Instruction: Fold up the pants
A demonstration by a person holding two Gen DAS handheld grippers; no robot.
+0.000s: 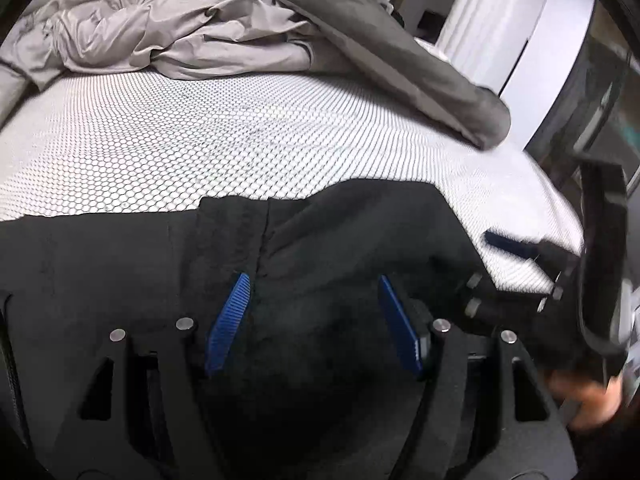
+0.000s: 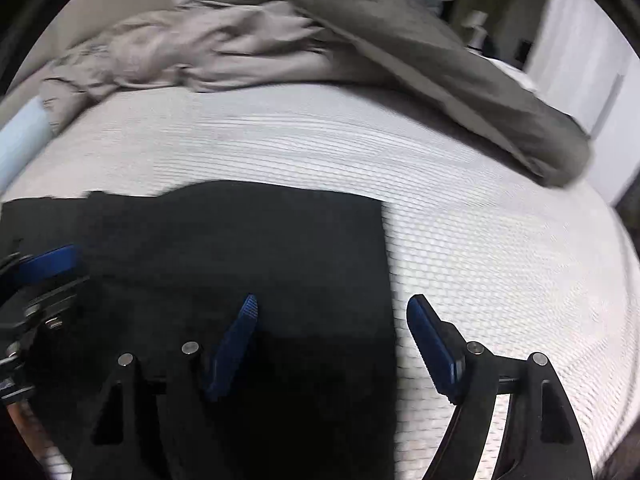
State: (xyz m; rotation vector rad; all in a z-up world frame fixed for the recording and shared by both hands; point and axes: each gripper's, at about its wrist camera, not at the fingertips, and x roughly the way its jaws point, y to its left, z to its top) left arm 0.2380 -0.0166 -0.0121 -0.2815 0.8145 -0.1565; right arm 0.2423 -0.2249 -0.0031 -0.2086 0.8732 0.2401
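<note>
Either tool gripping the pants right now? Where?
Nothing held. Left tool and right tool both stand open above the black pants; no fabric is pinched.

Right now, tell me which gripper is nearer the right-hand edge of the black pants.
Right. The right gripper straddles the edge of the black pants, one finger over cloth, one over the mattress. The left gripper sits further in, over the pants' middle seam.

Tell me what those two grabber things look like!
Both look alike. The left gripper and right gripper each have two flat blue ribbed pads on black angular arms. Round silver pins sit at the joints, and the arms have wedge-shaped cut-outs.
</note>
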